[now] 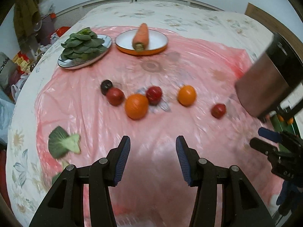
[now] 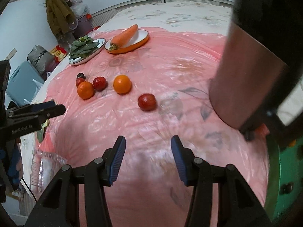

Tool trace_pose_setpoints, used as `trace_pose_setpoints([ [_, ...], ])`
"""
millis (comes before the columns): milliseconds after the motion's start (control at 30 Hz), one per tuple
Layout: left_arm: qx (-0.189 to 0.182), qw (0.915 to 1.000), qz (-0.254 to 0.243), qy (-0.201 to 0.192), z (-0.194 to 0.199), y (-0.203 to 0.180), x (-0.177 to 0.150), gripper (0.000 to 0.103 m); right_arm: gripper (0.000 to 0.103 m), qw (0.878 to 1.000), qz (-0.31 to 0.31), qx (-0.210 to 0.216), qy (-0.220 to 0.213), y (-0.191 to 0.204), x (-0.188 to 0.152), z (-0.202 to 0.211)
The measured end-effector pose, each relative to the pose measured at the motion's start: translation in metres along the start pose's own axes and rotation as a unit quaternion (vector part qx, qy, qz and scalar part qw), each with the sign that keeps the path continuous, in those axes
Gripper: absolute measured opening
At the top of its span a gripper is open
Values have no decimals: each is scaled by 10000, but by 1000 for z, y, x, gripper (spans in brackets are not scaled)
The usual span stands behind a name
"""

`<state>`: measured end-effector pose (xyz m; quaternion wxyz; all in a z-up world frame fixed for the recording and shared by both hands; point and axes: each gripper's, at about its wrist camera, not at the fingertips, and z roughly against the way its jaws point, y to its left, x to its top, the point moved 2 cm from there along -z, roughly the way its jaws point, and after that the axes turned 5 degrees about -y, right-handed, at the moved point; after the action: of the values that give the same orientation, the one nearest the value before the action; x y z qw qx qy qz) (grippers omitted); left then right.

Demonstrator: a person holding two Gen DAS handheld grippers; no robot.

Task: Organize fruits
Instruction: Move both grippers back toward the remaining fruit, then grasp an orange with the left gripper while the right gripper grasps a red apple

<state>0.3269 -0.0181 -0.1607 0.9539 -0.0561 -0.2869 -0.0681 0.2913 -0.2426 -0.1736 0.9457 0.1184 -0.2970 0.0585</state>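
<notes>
Here, fruit to be sorted:
Left gripper (image 1: 153,147): jaws seen parted, nothing held.
Right gripper (image 2: 148,145): jaws seen parted, empty.
Fruit: oranges (image 1: 136,106) (image 1: 186,95) and red fruits (image 1: 154,94) lie ahead of both claws, on the pink sheet (image 1: 170,60).
Lone red fruit (image 2: 147,102): nearest the right claw.
Advice: it is best straddled squarely before being gripped gently.

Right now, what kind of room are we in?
Probably a lived-in home, maybe a bedroom: the pink sheet with the fruit covers a floral cloth that looks like bedding, a coat hangs by the wall, and bags pile on the floor.
</notes>
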Motion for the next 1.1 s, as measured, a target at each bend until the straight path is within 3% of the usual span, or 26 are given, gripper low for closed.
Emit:
trace_pose_setpoints([
  [433,-103,9984,522,174,-58,27,27,44,87,9996,245,69,-73,6,46,-54],
  [1100,-134,9939,1010,431,-95,41,28,44,75,9969,741,-146,231,13,46,-95],
])
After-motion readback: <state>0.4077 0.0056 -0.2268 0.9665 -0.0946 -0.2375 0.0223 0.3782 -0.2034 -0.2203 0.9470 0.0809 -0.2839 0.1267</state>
